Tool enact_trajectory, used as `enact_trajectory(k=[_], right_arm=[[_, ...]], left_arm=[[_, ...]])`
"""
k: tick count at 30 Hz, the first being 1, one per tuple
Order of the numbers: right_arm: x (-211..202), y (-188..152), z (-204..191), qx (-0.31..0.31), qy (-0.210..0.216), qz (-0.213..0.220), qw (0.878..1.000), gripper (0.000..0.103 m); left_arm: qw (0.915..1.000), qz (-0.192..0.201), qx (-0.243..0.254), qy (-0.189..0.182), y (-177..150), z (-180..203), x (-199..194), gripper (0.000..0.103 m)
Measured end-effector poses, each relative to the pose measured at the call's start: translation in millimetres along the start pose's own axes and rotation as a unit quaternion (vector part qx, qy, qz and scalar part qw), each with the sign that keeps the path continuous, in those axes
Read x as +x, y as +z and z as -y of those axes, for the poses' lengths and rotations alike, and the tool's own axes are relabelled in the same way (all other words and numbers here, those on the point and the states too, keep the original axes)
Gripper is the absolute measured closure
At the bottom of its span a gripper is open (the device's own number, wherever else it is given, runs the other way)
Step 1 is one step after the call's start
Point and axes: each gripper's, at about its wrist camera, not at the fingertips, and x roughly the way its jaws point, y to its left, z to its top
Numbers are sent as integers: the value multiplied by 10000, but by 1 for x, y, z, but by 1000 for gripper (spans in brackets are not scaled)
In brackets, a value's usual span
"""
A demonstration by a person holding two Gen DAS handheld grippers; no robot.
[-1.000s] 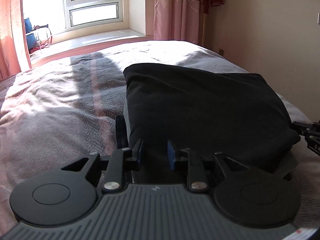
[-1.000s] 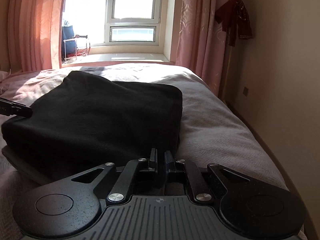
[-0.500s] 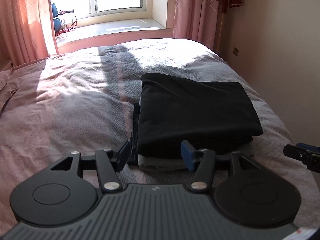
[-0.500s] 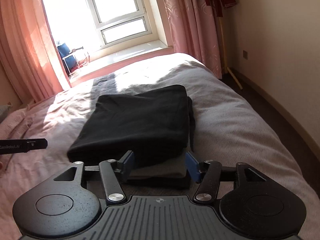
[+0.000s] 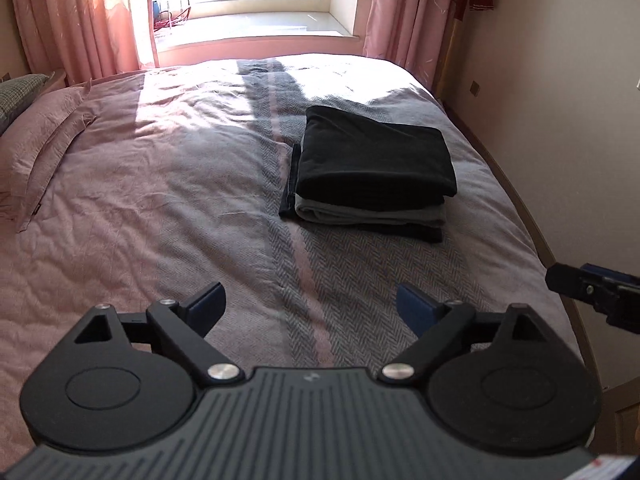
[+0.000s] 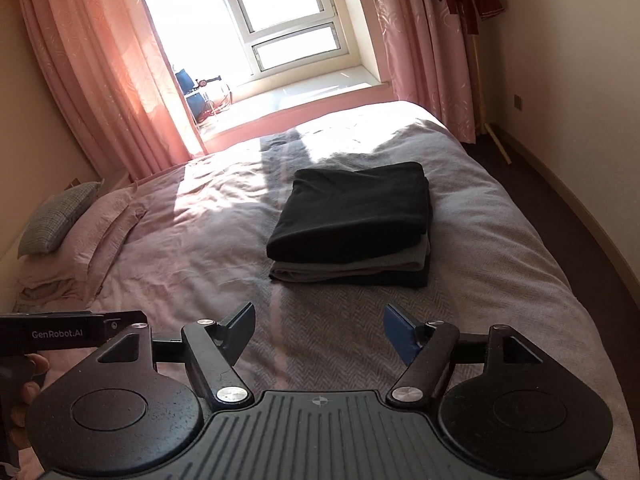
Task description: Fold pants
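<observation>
Folded black pants point(image 5: 372, 160) point(image 6: 352, 208) lie on top of a small stack on the bed, over a grey folded garment point(image 5: 368, 214) point(image 6: 348, 266) and a dark one beneath. My left gripper point(image 5: 310, 306) is open and empty, held well back from the stack above the bedspread. My right gripper point(image 6: 318, 330) is also open and empty, a similar distance short of the stack. The right gripper's tip point(image 5: 592, 288) shows at the right edge of the left wrist view; the left gripper's body point(image 6: 72, 334), held by a hand, shows at the left of the right wrist view.
The bed point(image 5: 160, 200) has a pinkish-grey herringbone cover with pillows point(image 6: 72, 224) at the left. A window point(image 6: 280, 20) with pink curtains stands beyond the bed's far side. A wall point(image 5: 560, 80) and a strip of dark floor point(image 6: 580, 220) run along the right edge.
Both grippers opened, let go of the black pants and pulled back and up from the stack. The pants now rest folded on the pile, seen from farther away.
</observation>
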Motion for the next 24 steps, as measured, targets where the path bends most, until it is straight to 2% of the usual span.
enact_trajectory(k=[5, 11, 24], right_arm=[[-36, -15, -24, 10, -134, -9, 9999, 35], [-67, -40, -45, 45, -251, -88, 9996, 35], [-83, -73, -72, -198, -382, -164, 9989, 35]], left_arm=[[9994, 64, 244, -236, -19, 1, -45, 12], [9986, 161, 429, -255, -36, -6, -83, 12], [9984, 82, 438, -338, -66, -17, -99, 12]])
